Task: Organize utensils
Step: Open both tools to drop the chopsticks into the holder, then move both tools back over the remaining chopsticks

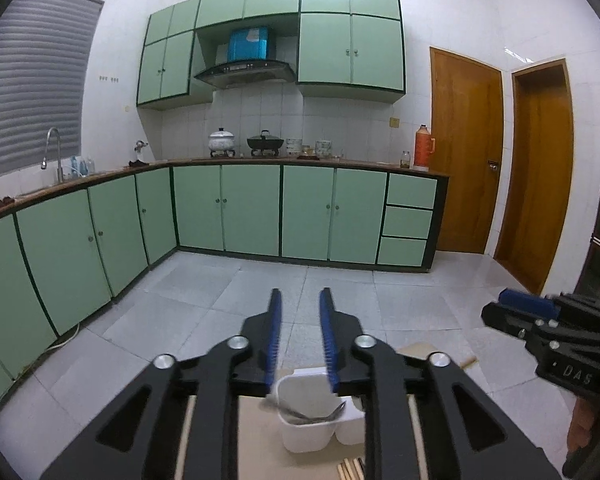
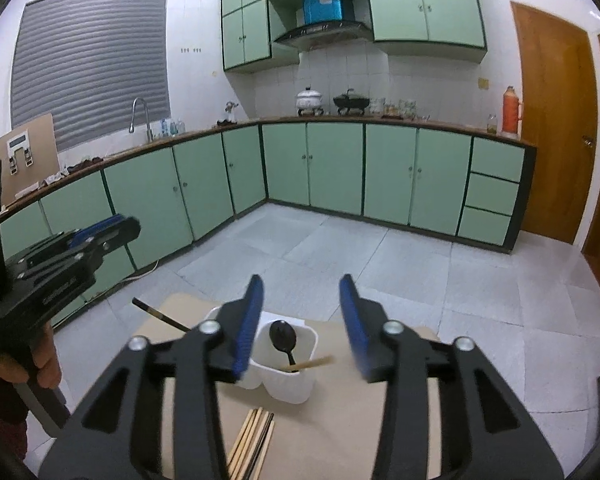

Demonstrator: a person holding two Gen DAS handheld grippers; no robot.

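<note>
— Green-fronted kitchen cabinets [image 2: 332, 168] run along two white-tiled walls over a pale grey tiled floor [image 2: 440, 276]. What sits closest to us?

— Light tan wooden table [image 2: 340, 432], low in both wrist views. On it stands a white plastic two-compartment utensil holder [image 2: 288, 384].

— And the grippers?

— Right black gripper with blue pads [image 2: 302, 328] hangs above the holder, jaws open and holding nothing. Left black gripper with blue pads [image 1: 300, 340] is also over the holder, jaws parted by a narrower gap, empty too.

— Where are the utensils?

— A black spoon [image 2: 284, 340] and a pale wooden chopstick [image 2: 314, 363] stand in one compartment. A bundle of loose wooden chopsticks [image 2: 252, 444] lies on the table in front of the holder.
</note>
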